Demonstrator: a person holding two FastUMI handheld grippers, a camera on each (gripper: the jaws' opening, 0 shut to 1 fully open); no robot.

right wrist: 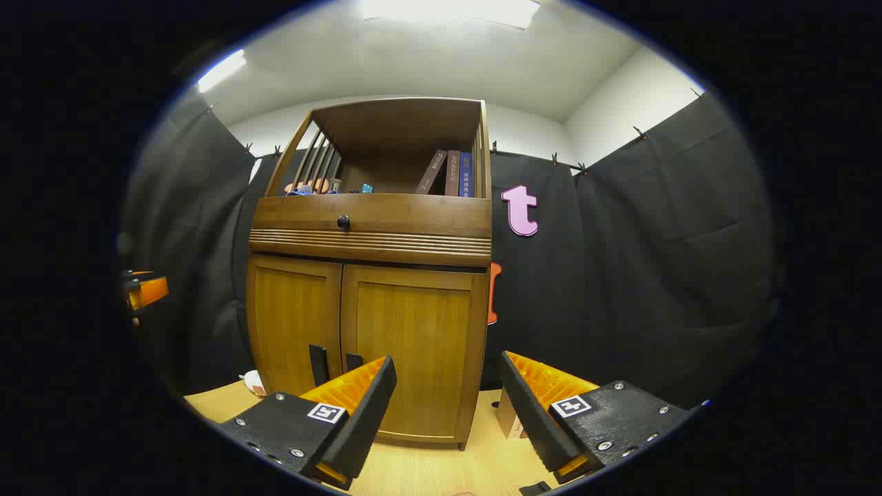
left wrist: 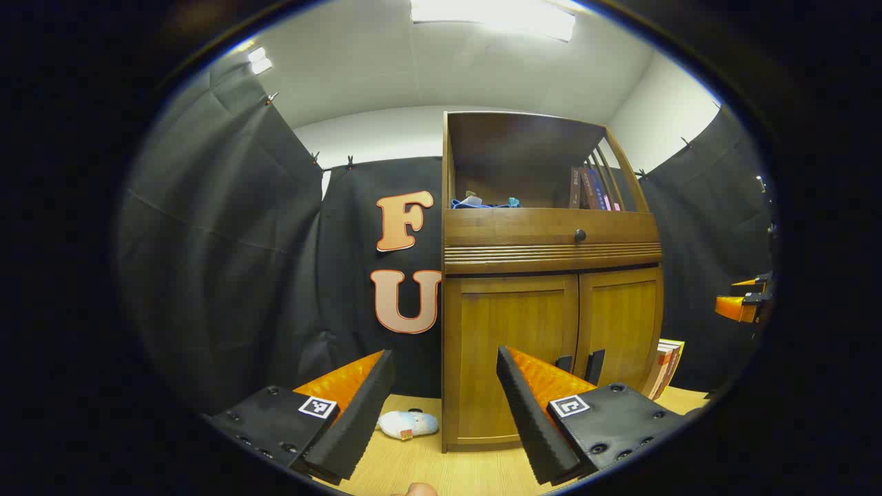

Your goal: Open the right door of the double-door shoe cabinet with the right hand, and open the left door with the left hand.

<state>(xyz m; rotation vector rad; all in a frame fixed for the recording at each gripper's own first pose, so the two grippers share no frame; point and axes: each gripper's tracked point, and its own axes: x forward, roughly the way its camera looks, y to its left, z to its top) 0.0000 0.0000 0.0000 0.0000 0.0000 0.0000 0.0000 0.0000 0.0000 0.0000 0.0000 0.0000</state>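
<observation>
Both doors of the shoe cabinet (right wrist: 368, 303) are shut, its dark handles (right wrist: 335, 364) meeting at the centre seam. My right tongs (right wrist: 446, 396) and left tongs (left wrist: 444, 393) gape wide, empty, well short of it. I hold each toward its own door (left wrist: 510, 344), ready to reach its handle.

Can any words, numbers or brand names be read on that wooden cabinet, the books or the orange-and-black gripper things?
No text here can be quoted.
Books on the shelf: printing on the spines, too small and blurred to read.
Books leaning beside the shoe cabinet: covers too blurred to read.
Square markers on the left gripper and right gripper: black-and-white patterns, no words.
Shoe cabinet: no writing seen.
</observation>
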